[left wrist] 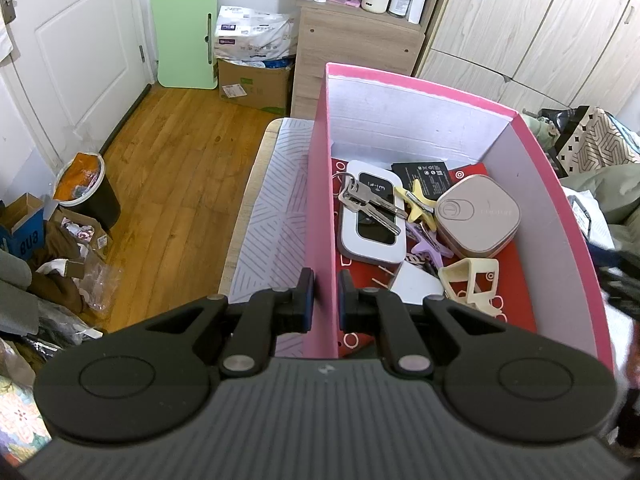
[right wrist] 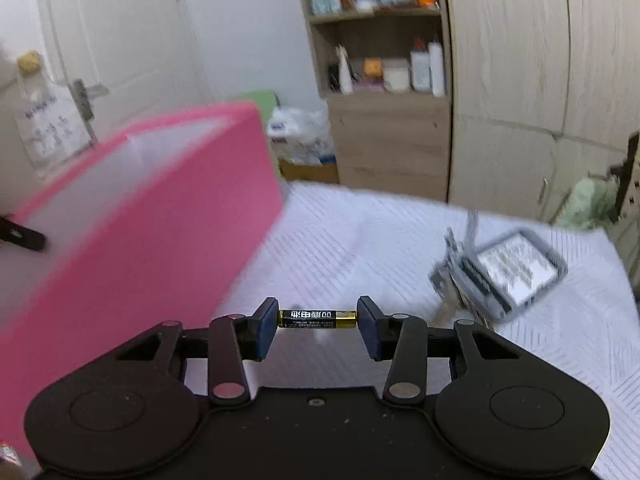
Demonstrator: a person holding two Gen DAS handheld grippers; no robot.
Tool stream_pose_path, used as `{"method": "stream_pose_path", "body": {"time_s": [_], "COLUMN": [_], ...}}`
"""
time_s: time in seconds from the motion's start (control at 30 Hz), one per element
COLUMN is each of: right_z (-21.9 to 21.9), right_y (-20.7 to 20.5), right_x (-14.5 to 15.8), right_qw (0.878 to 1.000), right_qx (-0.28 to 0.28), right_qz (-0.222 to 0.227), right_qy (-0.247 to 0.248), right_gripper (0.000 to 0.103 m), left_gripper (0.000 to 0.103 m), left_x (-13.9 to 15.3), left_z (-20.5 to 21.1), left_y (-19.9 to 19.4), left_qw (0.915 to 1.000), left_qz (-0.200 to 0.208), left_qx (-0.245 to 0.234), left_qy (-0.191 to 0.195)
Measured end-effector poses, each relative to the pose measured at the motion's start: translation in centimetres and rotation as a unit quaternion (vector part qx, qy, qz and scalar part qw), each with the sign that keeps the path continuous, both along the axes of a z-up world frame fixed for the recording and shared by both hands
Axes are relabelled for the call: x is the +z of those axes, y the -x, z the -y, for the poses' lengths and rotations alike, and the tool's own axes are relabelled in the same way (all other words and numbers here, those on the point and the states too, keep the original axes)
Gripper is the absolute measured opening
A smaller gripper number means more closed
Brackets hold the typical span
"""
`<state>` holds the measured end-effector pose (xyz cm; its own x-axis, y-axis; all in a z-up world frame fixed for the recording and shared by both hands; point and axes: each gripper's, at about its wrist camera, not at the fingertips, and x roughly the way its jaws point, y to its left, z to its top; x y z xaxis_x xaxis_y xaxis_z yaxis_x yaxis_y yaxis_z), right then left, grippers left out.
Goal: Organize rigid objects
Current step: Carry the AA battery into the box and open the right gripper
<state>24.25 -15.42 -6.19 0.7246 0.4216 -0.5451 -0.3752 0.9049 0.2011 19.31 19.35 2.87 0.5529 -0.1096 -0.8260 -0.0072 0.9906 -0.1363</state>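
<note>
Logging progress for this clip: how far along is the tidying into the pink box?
Mostly done: keys, a Wi-Fi device and clips already lie in the pink box, whose wall the left gripper clamps. The right gripper holds a battery. A grey-cased item remains on the table.

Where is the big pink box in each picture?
Left wrist view: the pink box fills the middle and right; the left tool pinches its near left wall.
Right wrist view: the pink box is blurry, on the left.
Shared landmark: the wooden shelf unit behind.
</note>
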Motion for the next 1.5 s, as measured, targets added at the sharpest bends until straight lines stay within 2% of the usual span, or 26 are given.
{"method": "stream_pose_path", "body": {"time_s": [0.13, 0.23, 0.37, 0.5, 0.6, 0.67, 0.73, 0.83, 0.97, 1.0, 1.03, 1.07, 1.17, 1.37, 1.5], "right_z": [-1.2, -3.1, -6.6, -9.5, -11.0, -11.1, -10.6, -9.1, -6.0, -5.1, -4.1, -3.1, -0.4, 4.7, 6.3], "right_y": [2.5, 3.5, 2.6, 0.9, 0.7, 0.9, 0.5, 0.5, 1.3, 1.6, 1.9, 2.3, 3.3, 3.3, 3.4], "right_x": [4.7, 6.9, 7.0, 5.8, 5.4, 5.4, 5.5, 5.8, 6.5, 6.7, 6.8, 6.8, 6.5, 4.4, 3.0], "right_qw": [0.995, 0.986, 0.974, 0.973, 0.970, 0.973, 0.975, 0.978, 0.986, 0.986, 0.989, 0.992, 0.997, 0.999, 0.996], "right_qx": [0.076, 0.149, 0.221, 0.222, 0.230, 0.222, 0.210, 0.194, 0.158, 0.154, 0.137, 0.112, 0.065, -0.036, -0.065], "right_qz": [0.042, 0.046, -0.018, -0.066, -0.075, -0.066, -0.070, -0.071, -0.033, -0.022, -0.014, -0.005, 0.027, 0.023, 0.027], "right_qy": [-0.043, -0.052, -0.037, -0.013, 0.003, 0.012, -0.006, -0.026, -0.046, -0.057, -0.062, -0.061, -0.043, 0.000, 0.047], "right_gripper": [0.049, 0.049, 0.049, 0.049, 0.049, 0.051, 0.059, 0.061, 0.063, 0.065, 0.074, 0.077, 0.077, 0.077, 0.077], "left_gripper": [0.009, 0.009, 0.009, 0.009, 0.009, 0.009, 0.009, 0.009, 0.009, 0.009, 0.009, 0.009, 0.009, 0.010, 0.010], "left_x": [0.0, 0.0, 0.1, 0.0, 0.0, 0.0, 0.0, 0.0, 0.0, 0.0, 0.0, 0.0, -0.1, -0.1, -0.1], "left_z": [0.0, 0.2, 0.4, 0.4, 0.5, 0.6, 0.7, 0.7, 0.7, 0.7, 0.8, 0.7, 0.8, 0.5, 0.4], "left_y": [0.0, 0.0, 0.0, 0.1, 0.3, 0.2, 0.2, 0.2, 0.1, 0.1, 0.1, 0.1, 0.1, 0.3, 0.5], "left_qw": [1.0000, 1.0000, 1.0000, 1.0000, 0.9999, 0.9999, 0.9999, 0.9999, 0.9999, 0.9999, 0.9999, 0.9999, 0.9999, 0.9998, 0.9995], "left_qz": [0.000, 0.002, 0.005, 0.007, 0.010, 0.010, 0.010, 0.010, 0.009, 0.009, 0.009, 0.009, 0.009, 0.011, 0.013], "left_qx": [0.000, 0.001, 0.002, 0.003, 0.005, 0.006, 0.006, 0.006, 0.005, 0.005, 0.003, 0.003, 0.005, 0.019, 0.028], "left_qy": [0.002, 0.003, 0.004, 0.004, -0.002, -0.004, -0.007, -0.006, -0.003, -0.003, -0.005, -0.007, -0.009, 0.001, 0.004]}}
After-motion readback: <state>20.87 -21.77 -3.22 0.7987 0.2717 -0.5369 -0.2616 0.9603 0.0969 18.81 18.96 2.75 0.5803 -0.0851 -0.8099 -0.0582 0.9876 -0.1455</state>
